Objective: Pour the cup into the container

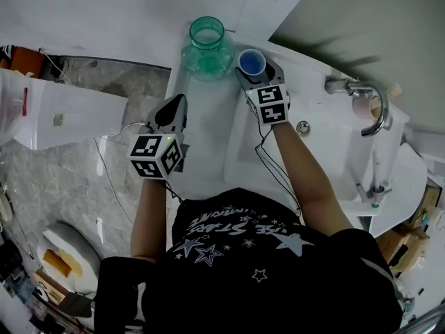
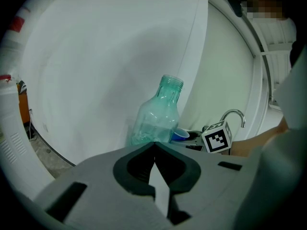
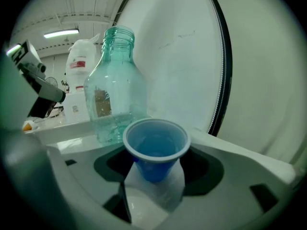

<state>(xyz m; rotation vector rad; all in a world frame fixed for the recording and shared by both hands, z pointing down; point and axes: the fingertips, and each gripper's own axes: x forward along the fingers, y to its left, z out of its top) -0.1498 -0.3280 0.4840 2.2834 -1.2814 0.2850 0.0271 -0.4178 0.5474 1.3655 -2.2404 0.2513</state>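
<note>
Right gripper view shows the right gripper [image 3: 156, 169] with its jaws clasped around the lower body of an upright blue plastic cup [image 3: 154, 143]. Just beside the cup stands the open-necked, green-tinted clear jar [image 3: 115, 90], near the wall on the white countertop [image 1: 205, 138]. The left gripper [image 2: 154, 150], jaw tips pressed together with nothing between them, points toward the jar from nearer the person. A chrome faucet [image 1: 365, 96] curves over the sink on the right.
</note>
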